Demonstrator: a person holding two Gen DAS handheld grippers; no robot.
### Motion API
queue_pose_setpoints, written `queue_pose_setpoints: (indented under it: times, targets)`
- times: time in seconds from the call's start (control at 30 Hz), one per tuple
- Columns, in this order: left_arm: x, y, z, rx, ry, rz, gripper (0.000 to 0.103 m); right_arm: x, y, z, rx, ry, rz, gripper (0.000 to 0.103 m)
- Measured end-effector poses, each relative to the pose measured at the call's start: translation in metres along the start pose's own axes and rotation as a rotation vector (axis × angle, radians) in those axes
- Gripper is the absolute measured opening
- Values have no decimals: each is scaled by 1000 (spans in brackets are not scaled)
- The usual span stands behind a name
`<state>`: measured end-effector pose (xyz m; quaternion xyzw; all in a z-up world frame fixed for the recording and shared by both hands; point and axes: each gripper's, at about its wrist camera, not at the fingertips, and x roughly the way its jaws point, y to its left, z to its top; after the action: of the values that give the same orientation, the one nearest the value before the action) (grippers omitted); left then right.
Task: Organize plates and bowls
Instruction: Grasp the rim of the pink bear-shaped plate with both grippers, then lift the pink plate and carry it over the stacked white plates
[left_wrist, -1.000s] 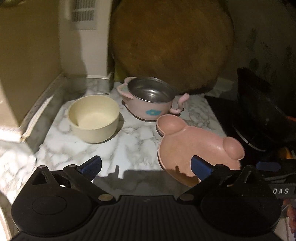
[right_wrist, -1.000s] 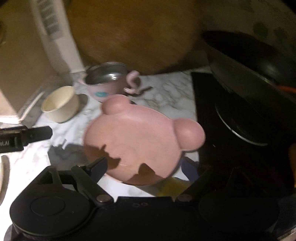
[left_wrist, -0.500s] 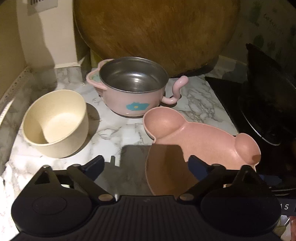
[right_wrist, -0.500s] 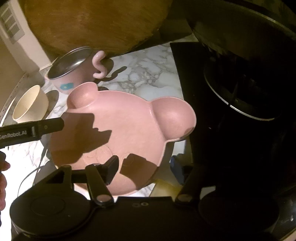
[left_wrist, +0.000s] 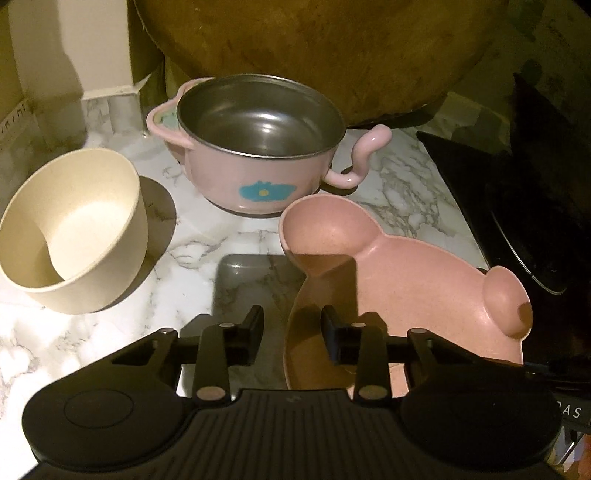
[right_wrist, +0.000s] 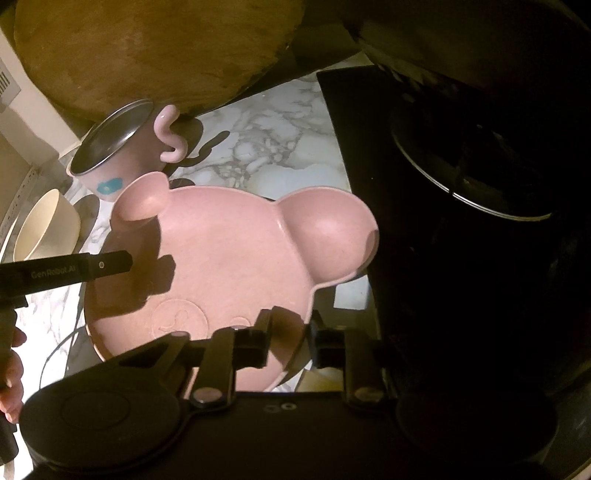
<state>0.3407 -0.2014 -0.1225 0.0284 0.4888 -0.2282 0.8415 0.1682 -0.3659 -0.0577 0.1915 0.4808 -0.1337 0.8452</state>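
Note:
A pink bear-shaped plate (left_wrist: 410, 284) lies on the marble counter; it also shows in the right wrist view (right_wrist: 236, 266). My left gripper (left_wrist: 291, 328) has closed its jaws on the plate's left rim. My right gripper (right_wrist: 288, 336) has closed its jaws on the plate's right rim. A pink steel-lined bowl with handles (left_wrist: 258, 147) stands behind the plate, and it shows in the right wrist view (right_wrist: 114, 147) too. A cream bowl (left_wrist: 74, 229) sits to the left, seen also in the right wrist view (right_wrist: 44, 225).
A large round wooden board (left_wrist: 325, 48) leans against the back wall. A black stove with a dark pan (left_wrist: 535, 206) borders the counter on the right. A wall corner (left_wrist: 48, 55) closes the left side.
Both grippers moved in on the pink plate and went from wide open to closed on its opposite rims. The left camera came closer to the bowls.

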Motion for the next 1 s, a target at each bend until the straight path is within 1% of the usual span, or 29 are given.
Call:
queue_pose_setpoints:
  times: [0.03, 0.1, 0.17, 0.33, 0.47, 0.67, 0.8, 1.0]
  targets:
    - [0, 1, 0, -7, 2, -5, 32, 0, -1, 0, 1, -1, 2, 18]
    - [0, 1, 0, -9, 1, -13, 24, 0, -3, 1, 14, -3, 11, 17]
    - [-2, -1, 0, -4, -2, -16, 19, 0, -4, 1, 23, -3, 18, 16]
    - [-6, -1, -4, -10, -7, 0, 17, -2, -3, 1, 18, -18, 11, 14]
    - [-17, 2, -9, -11, -21, 11, 15, -7, 1, -1, -10, -34, 13, 13]
    - [-41, 13, -21, -41, -42, 15, 15, -18, 10, -9, -48, -54, 39, 13]
    - [-59, 21, -33, -58, -47, 29, 15, -28, 19, -15, -77, -63, 60, 12]
    - [-90, 36, -52, -99, -75, 41, 15, -44, 37, -26, -124, -66, 96, 12]
